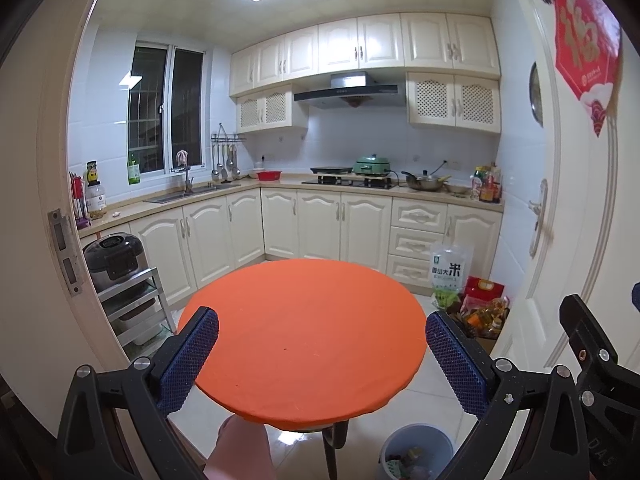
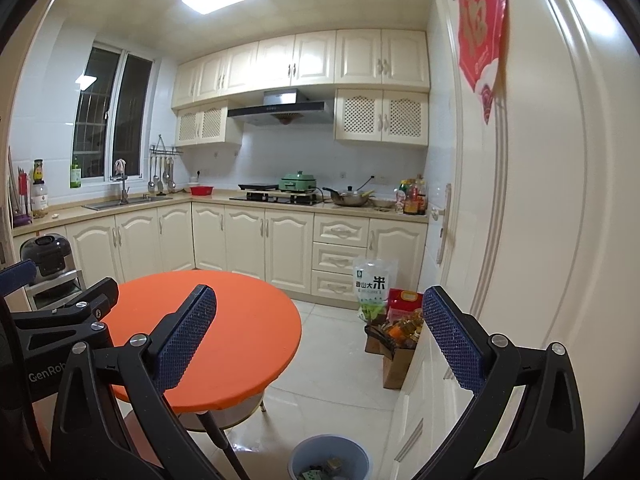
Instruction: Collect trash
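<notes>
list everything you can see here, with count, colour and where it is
round table: 1, orange top, middle of the kitchen floor
waste bin: 1, pale blue, on the floor by the table, scraps inside
rice bag: 1, clear with green print, against the lower drawers
cardboard box: 1, brown, holding oil bottles, on the floor by the door
rice cooker: 1, dark grey, on a metal rack at the left
red basin: 1, on the counter corner
green cooker: 1, on the hob
wok: 1, steel, right of the hob
door: 1, cream, red paper decoration on it
left gripper: 1, black with blue pads, open
right gripper: 1, same, open
</notes>
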